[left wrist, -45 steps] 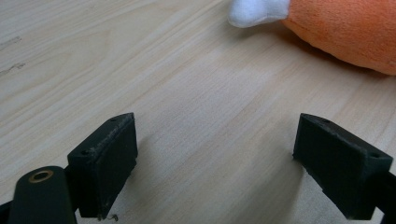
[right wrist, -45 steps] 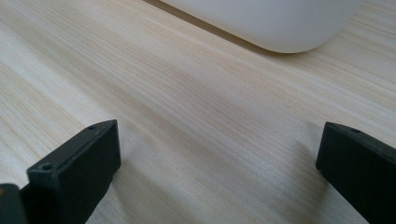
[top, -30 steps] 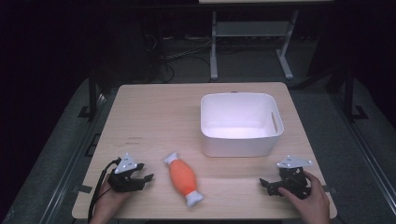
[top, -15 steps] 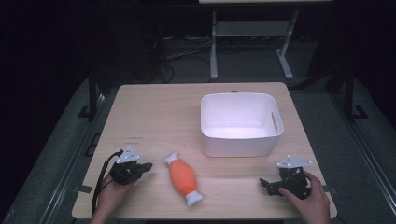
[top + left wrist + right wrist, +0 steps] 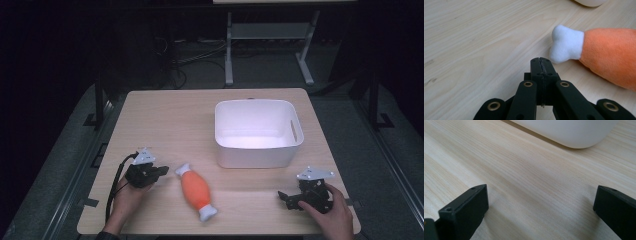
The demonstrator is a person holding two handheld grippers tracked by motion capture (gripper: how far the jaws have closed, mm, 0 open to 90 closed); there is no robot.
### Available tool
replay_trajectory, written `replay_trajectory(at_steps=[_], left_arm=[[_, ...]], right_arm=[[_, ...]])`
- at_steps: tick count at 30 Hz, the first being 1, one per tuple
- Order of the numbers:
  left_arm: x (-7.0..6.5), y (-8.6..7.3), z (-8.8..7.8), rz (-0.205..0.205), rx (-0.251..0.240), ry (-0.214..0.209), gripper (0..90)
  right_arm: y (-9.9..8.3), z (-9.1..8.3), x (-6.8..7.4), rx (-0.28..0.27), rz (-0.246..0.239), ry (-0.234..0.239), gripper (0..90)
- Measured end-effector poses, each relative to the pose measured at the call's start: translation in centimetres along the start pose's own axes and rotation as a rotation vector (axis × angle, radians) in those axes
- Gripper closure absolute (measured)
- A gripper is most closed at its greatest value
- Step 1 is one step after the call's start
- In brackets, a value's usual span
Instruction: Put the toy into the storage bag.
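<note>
From the high view, a plush toy lies on the light wooden table, near the front edge and left of centre. It is shaped like a drumstick: a fat orange body with a white knob at each end, lying slantwise with one knob toward the left gripper and the other toward the table's front edge. A white plastic bin with a slot handle in its side stands behind and to the right of the toy, well apart from it. The left gripper rests on the table just beside the toy's near knob, held by the person's left hand; the right gripper sits near the front right corner in the right hand, below the bin. Nothing lies between either gripper and the toy.

In the left gripper view, the two black jaws are pressed together with nothing between them, their tips just short of the toy's white knob (touching or not, I cannot tell). The orange plush runs off to the right.

In the right gripper view, the jaws stand wide apart over bare wood, holding nothing, with the bin's rounded base ahead.
</note>
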State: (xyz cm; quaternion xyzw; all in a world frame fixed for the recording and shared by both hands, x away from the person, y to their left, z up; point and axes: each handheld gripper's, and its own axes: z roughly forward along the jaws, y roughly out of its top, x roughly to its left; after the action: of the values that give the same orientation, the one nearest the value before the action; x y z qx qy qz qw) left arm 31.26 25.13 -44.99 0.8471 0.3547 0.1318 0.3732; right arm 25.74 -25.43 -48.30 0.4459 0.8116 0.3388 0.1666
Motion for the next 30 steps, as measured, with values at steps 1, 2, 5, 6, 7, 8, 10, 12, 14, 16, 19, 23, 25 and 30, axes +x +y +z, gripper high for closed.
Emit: replay_trajectory(at_steps=[1,2,5,6,7,8,10,12,14,16,19,23,25,30], left_arm=[[-0.1,0.1,0.2,0.001,0.002,-0.002,89.5],[-0.1,0.3,0.4,0.007,0.004,-0.001,89.5],[-0.3,0.6,0.9,0.016,0.012,-0.002,89.6],[-0.3,0.7,1.1,0.017,0.010,0.000,89.5],[-0.3,0.8,1.2,0.019,0.010,-0.003,89.6],[-0.3,0.9,1.4,0.016,0.009,-0.003,89.6],[-0.4,1.0,1.6,0.016,0.012,-0.002,89.5],[-0.4,1.2,1.7,0.030,0.017,0.002,89.5],[-0.5,1.5,1.9,0.028,0.012,-0.001,89.5],[-0.6,1.7,2.0,0.031,0.012,-0.002,89.5],[-0.8,2.0,2.3,0.043,0.013,0.001,89.5],[-0.9,2.3,2.7,0.044,0.015,-0.003,89.5],[-0.9,2.5,2.8,0.052,0.015,-0.007,89.5],[-1.1,3.1,3.4,0.065,0.013,-0.014,89.5]], right_arm=[[0.0,0.0,0.0,0.000,-0.001,0.000,0.0],[0.0,0.0,0.0,-0.001,-0.001,0.000,0.0],[0.0,0.0,0.0,0.000,-0.001,0.000,0.0],[0.0,0.0,0.0,0.000,0.001,0.000,0.0],[0.0,0.0,0.0,0.000,0.000,0.000,0.0],[0.0,0.0,0.0,0.000,0.000,0.000,0.0],[0.0,0.0,0.0,0.000,0.000,0.000,0.0],[0.0,0.0,0.0,0.000,0.000,0.000,0.0],[0.0,0.0,0.0,0.000,0.000,0.000,0.0],[0.0,0.0,0.0,0.000,0.000,0.000,0.0],[0.0,0.0,0.0,0.000,-0.001,0.000,0.0],[0.0,0.0,0.0,0.000,0.000,0.000,0.0],[0.0,0.0,0.0,0.000,0.000,0.000,0.0],[0.0,0.0,0.0,0.000,-0.001,0.000,0.0]])
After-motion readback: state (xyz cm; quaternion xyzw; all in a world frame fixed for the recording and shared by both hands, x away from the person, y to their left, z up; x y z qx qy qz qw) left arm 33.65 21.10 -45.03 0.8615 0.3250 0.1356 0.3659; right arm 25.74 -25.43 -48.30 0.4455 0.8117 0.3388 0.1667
